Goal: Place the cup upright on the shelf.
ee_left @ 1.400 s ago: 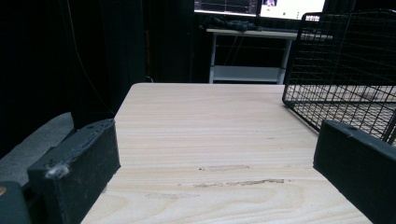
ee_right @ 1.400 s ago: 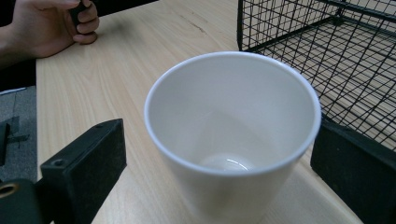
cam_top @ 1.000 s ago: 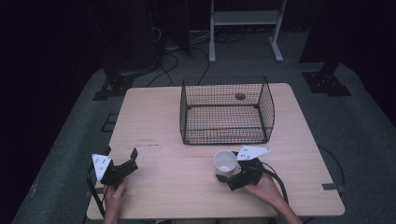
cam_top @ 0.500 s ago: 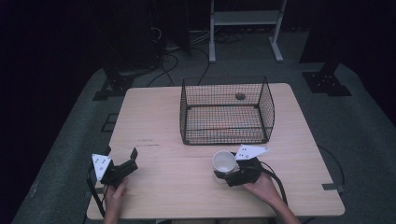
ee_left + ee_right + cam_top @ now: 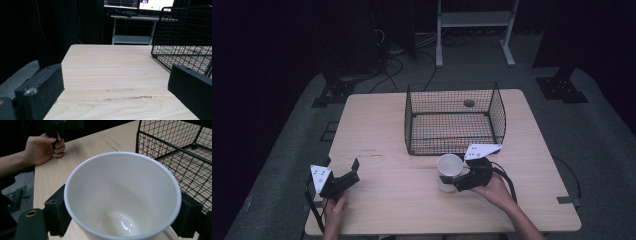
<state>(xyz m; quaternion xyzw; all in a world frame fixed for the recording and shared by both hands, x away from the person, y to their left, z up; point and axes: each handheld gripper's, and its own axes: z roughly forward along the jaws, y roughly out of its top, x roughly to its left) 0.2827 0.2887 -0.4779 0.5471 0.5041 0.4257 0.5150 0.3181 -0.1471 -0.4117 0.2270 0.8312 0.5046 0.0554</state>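
A white cup (image 5: 449,167) stands upright in front of the wire basket (image 5: 497,112), and my right gripper (image 5: 451,179) is shut on it from the right. In the right gripper view the cup's empty inside (image 5: 122,195) is seen from above, with a black jaw pressed on each side of its wall. My left gripper (image 5: 343,167) rests near the table's front left corner. Its jaws stand open (image 5: 116,90) with only bare wood between them.
The black wire basket (image 5: 185,37) sits at the middle back of the wooden table (image 5: 387,130), with a small dark round thing (image 5: 469,103) inside. In the right gripper view the basket (image 5: 175,150) is close on the right, and the other hand (image 5: 42,150) is farther off.
My right gripper's jaws have closed on the white cup and raised it a little. The left gripper has stayed where it was.
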